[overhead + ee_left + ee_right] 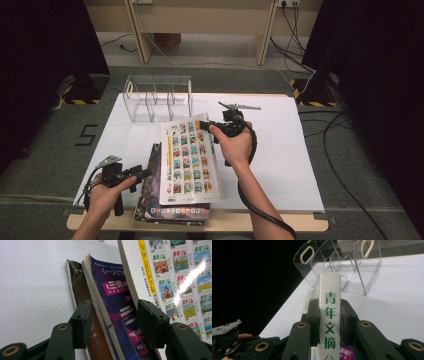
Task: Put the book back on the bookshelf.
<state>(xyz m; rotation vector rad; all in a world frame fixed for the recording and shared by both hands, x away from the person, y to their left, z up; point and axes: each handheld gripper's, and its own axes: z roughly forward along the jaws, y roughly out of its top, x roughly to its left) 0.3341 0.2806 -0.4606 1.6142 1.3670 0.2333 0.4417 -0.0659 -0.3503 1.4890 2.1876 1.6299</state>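
Right tongs (206, 125) clamped on white magazine's (189, 157) spine, its top corner lifted. Left tongs (145, 172) wide open, straddling the purple magazine (117, 315) edge beneath, not gripping.

White table top (280, 165), pale wood edge at its near side. On it, top magazine (187, 157): white cover with a grid of small multicoloured pictures, green skies and fields among them, a yellow strip down its left margin; spine white with green characters. Just under it, second magazine (117, 315): deep purple-blue cover, pink title block, white lettering. Below that, a brown-covered book (80, 290) with thin pale lines. Behind the top magazine, clear plastic rack (157, 97), colourless. Right gripper (212, 125) and left gripper (145, 172): black.
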